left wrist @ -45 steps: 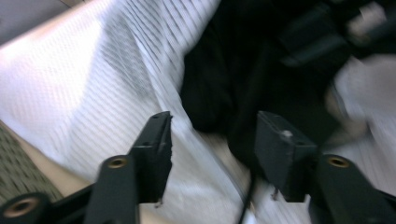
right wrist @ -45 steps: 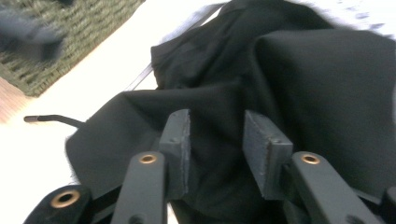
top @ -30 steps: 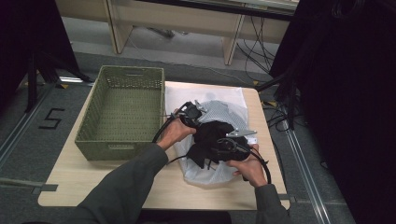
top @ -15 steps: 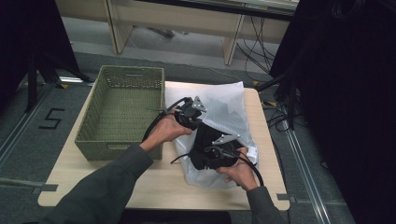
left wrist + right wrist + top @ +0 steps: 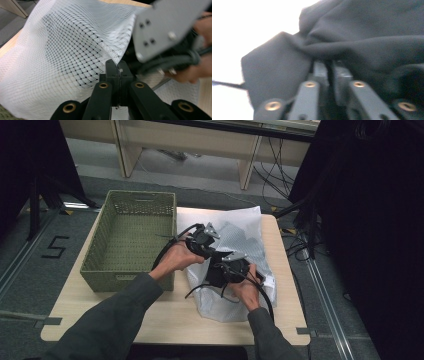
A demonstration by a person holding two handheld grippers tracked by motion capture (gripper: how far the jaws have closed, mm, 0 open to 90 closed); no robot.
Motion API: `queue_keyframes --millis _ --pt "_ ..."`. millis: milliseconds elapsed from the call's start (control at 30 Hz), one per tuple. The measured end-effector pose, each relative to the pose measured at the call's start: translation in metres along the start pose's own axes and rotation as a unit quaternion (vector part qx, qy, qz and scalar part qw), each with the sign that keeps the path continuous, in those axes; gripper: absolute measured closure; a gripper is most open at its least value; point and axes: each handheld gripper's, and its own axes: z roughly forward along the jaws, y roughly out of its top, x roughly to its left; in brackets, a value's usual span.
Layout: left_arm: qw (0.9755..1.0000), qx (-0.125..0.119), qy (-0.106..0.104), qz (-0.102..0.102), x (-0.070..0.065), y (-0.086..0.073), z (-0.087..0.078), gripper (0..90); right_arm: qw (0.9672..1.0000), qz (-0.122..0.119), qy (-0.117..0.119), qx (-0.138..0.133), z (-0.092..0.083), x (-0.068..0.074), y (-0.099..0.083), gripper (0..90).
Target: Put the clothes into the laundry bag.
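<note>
The left gripper (image 5: 117, 75) has its jaws clamped on an edge of the white mesh laundry bag (image 5: 62, 50), holding the mouth lifted. The right gripper (image 5: 329, 67) sits inside against a black garment (image 5: 367, 37); its jaws have just been closing and now pinch a fold of that cloth. Compared with a second ago, the bag's near-left edge stands higher and the dark cloth has sunk out of sight in the high view (so the stuffing looks nearly done). The bag lies on the right of the wooden table (image 5: 150, 320), a green woven basket (image 5: 130, 240) on the left, grey floor beyond.
</note>
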Motion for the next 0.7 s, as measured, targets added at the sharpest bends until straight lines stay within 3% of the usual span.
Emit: queue_keyframes --millis 33,67,133,200,233,300,367,433,467,500,533,600,633,667,700 --pt "1.0 0.0 0.002 0.0 0.002 -0.001 0.0 89.4 0.9999 -0.01 0.004 -0.007 -0.002 0.001 -0.001 71.4" --pt "1.0 0.004 0.005 -0.002 0.004 -0.001 0.0 89.5 0.9999 0.001 0.014 -0.006 -0.01 0.006 -0.001 66.8" --pt "0.9999 -0.001 0.006 -0.012 0.008 -0.002 0.001 89.4 0.9984 -0.013 0.05 -0.025 -0.025 0.011 0.0 61.1" --pt "0.9999 0.004 0.004 -0.013 0.011 -0.002 0.001 89.5 0.994 -0.007 0.085 -0.069 -0.039 0.018 0.0 58.3" --pt "0.9999 0.003 0.004 -0.015 0.011 -0.002 0.001 89.5 0.9917 -0.001 0.109 -0.069 -0.045 0.023 0.0 57.5" --pt "0.9999 0.0 0.002 -0.013 0.013 -0.002 0.002 89.4 0.9873 -0.017 0.139 -0.076 -0.049 0.036 0.0 57.1" --pt "0.9999 0.003 0.0 -0.017 0.014 -0.001 0.002 89.4 0.9861 -0.046 0.141 -0.075 -0.041 0.043 0.001 56.2" --pt "0.9999 0.005 -0.002 -0.015 0.015 -0.001 0.002 89.4 0.9869 -0.042 0.141 -0.066 -0.028 0.046 0.003 56.2" --pt "0.9999 0.004 -0.004 -0.012 0.016 0.0 0.003 89.4 0.9855 -0.047 0.151 -0.062 -0.021 0.044 0.004 56.3" --pt "0.9998 0.003 -0.002 -0.02 0.016 -0.001 0.003 89.4 0.9832 -0.034 0.169 -0.059 -0.014 0.044 0.005 57.4" --pt "0.9999 0.007 -0.004 -0.016 0.017 0.0 0.003 89.3 0.983 -0.048 0.172 -0.041 -0.009 0.042 0.005 59.8" --pt "0.9998 0.011 -0.006 -0.012 0.018 0.0 0.003 89.3 0.983 -0.066 0.168 -0.033 0.001 0.042 0.004 72.8" --pt "0.9998 0.003 -0.005 -0.018 0.018 -0.001 0.004 89.3 0.9829 -0.058 0.174 -0.021 0.0 0.042 0.003 76.2" --pt "0.9998 0.004 -0.003 -0.021 0.018 -0.001 0.004 89.3 0.9837 -0.064 0.163 -0.043 0.002 0.043 0.003 80.3" --pt "0.9997 0.002 -0.003 -0.023 0.019 -0.001 0.004 89.3 0.9834 -0.064 0.166 -0.035 -0.003 0.041 0.004 81.8"
